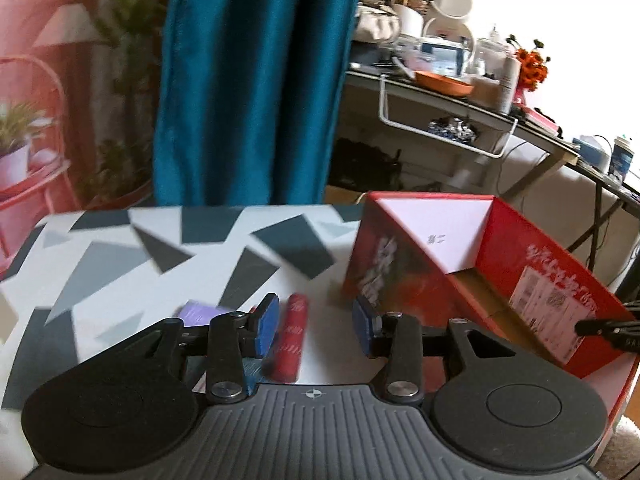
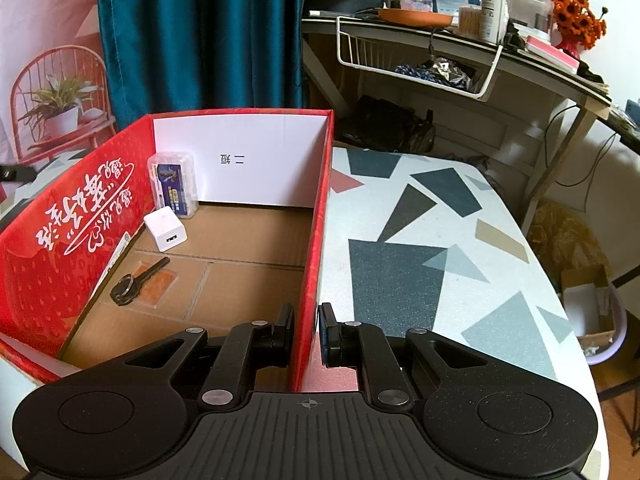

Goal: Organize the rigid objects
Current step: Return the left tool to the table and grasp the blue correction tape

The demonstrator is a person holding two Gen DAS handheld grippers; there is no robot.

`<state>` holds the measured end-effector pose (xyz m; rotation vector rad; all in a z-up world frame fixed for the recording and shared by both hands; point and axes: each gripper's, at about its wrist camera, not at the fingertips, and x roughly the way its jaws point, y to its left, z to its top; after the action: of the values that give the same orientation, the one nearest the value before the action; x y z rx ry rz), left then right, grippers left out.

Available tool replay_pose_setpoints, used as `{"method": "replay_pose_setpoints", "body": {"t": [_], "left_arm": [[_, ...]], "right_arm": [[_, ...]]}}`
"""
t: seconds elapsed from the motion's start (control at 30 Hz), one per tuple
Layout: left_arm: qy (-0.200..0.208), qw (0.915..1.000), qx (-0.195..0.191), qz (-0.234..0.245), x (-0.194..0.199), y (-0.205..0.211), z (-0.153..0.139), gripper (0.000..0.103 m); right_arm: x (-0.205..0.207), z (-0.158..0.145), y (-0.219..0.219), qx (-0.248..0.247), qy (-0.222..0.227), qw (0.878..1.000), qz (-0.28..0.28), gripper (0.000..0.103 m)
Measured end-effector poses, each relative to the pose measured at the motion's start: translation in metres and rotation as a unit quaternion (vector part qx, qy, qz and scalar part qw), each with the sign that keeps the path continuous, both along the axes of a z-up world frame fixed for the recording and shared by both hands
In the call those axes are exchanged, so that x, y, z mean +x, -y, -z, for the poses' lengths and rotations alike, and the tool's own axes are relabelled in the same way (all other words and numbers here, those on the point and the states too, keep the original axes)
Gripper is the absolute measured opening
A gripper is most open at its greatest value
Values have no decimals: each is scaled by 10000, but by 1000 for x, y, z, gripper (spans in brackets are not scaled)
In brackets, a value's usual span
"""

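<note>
A red cardboard box (image 2: 316, 208) stands open on the patterned table (image 2: 400, 264). Inside it are a clear plastic case (image 2: 174, 182), a white USB charger (image 2: 165, 229) and a black key (image 2: 138, 276). My right gripper (image 2: 306, 334) is shut on the box's right wall, one finger inside and one outside. My left gripper (image 1: 316, 326) is open just above the table, left of the box (image 1: 500, 272). A red tube (image 1: 291, 338) lies on the table between its fingers, nearer the left pad (image 1: 267, 324). A purple object (image 1: 198, 313) lies partly hidden behind the left finger.
A teal curtain (image 1: 248, 80) hangs behind the table. A cluttered desk (image 2: 460, 40) with a wire basket, orange flowers and bottles stands at the back right. A bin with cardboard (image 2: 592, 312) sits on the floor to the right of the table.
</note>
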<state>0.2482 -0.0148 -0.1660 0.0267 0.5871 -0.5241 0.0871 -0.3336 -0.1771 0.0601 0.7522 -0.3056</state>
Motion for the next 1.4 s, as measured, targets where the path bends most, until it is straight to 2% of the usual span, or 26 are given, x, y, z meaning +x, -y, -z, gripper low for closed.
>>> {"method": "replay_pose_setpoints", "body": {"t": [0.23,0.5,0.7,0.97,1.0,1.07,1.13,1.2,1.3,1.4], "left_arm": [[-346,9974,-227,-594,-14,-34,24,43],[-788,9898,-406,-1119,-18,-66,48,43],[-996,9877,-598,-1044,-22,-62,57,41],[-1097,9893,-346,-900,-24,-41,67,43],[-1074,9901,-335,-841,-22,-40,67,45],[-961,9922,-278,-741,-16,-36,67,58],[-816,9945,-139,-644,-11,-31,68,77],[-678,9959,-1,-603,-8,-27,68,85],[-697,9968,-52,-395,1,-25,71,89],[-826,9962,-13,-274,12,-25,75,89]], "right_arm": [[0,0,0,-15,-6,10000,-2,12],[-2,0,0,-14,34,10000,32,11],[-2,0,0,-14,31,10000,22,12],[-2,0,0,-13,35,10000,24,11],[-2,0,0,-13,34,10000,24,11],[-2,0,0,-15,31,10000,23,12],[-2,0,0,-15,30,10000,23,12],[-2,0,0,-17,29,10000,22,12],[-2,-1,0,-21,21,10000,20,11],[-2,-1,-1,-33,6,10000,11,12]]}}
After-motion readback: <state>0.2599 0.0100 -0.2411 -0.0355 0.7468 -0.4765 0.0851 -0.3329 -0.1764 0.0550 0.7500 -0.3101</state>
